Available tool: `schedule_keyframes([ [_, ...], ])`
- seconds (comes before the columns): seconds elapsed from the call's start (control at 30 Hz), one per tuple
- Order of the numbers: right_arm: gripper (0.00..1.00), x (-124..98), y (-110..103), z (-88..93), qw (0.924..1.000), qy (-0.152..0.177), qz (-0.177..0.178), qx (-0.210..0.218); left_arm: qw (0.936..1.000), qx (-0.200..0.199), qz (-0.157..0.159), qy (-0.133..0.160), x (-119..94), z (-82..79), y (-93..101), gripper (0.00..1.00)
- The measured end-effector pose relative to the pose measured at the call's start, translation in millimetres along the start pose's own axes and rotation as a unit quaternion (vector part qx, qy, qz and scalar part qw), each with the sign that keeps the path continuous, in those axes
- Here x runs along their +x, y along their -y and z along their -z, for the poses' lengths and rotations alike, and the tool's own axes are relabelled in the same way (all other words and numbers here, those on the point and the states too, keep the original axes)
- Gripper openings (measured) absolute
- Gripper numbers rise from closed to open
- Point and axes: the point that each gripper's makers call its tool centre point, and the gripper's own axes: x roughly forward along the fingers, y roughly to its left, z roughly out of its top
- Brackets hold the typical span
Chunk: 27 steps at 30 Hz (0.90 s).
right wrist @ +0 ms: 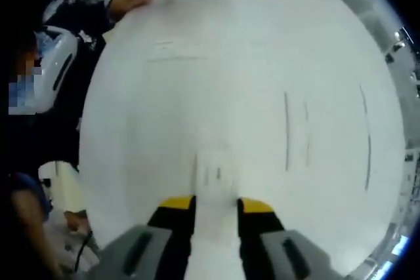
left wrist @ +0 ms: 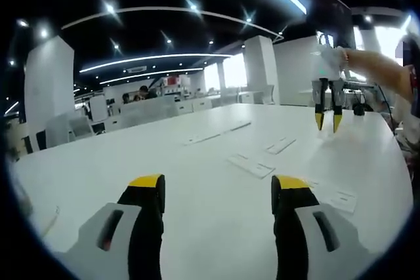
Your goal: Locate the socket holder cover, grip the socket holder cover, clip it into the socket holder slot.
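Currently, left gripper (left wrist: 217,191): jaws wide, holding nothing
Right gripper (right wrist: 215,205): jaws narrow, high above white table (left wrist: 164,175); grip unclear
Socket holder cover (left wrist: 250,164): flat, mid-table, near other white strips
Risk: white-on-white parts; wrong strip gripped

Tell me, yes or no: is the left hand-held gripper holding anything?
No. In the left gripper view the left hand-held gripper stands open, with only bare white table between its jaws.
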Motion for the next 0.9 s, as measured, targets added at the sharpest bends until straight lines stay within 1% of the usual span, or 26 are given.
schedule_keyframes([
  [0.17, 0.27, -0.8, 13.8, -0.2, 1.0000, 0.001, 0.000, 0.010, 1.0000, -0.004, -0.002, 0.004, -1.1, -1.6, -1.3, 0.65],
  [0.27, 0.27, 0.5, 20.4, 0.0, 0.9999, -0.004, 0.001, 0.011, 1.0000, -0.006, -0.003, 0.006, -1.7, -2.0, -2.7, 0.65],
  [0.5, 0.27, 0.5, 34.7, -5.6, 0.9999, -0.002, 0.005, 0.014, 1.0000, -0.008, -0.002, 0.005, -2.0, -0.4, -2.9, 0.65],
  [0.6, 0.27, 1.0, 40.7, -4.7, 0.9998, -0.005, 0.008, 0.017, 0.9999, -0.009, -0.002, 0.004, -2.1, 0.1, -3.3, 0.65],
  [0.7, 0.27, 1.6, 42.4, -4.5, 0.9998, -0.004, 0.007, 0.019, 0.9999, -0.010, -0.003, 0.006, -2.7, -0.3, -3.5, 0.65],
  [0.83, 0.27, 0.9, 49.5, 0.9, 0.9996, -0.015, 0.011, 0.021, 0.9999, -0.011, -0.003, 0.006, -3.4, -0.4, -3.2, 0.65],
  [0.9, 0.27, 1.0, 52.9, 1.0, 0.9995, -0.012, 0.010, 0.027, 0.9999, -0.011, -0.002, 0.006, -3.5, -0.5, -2.8, 0.65],
])
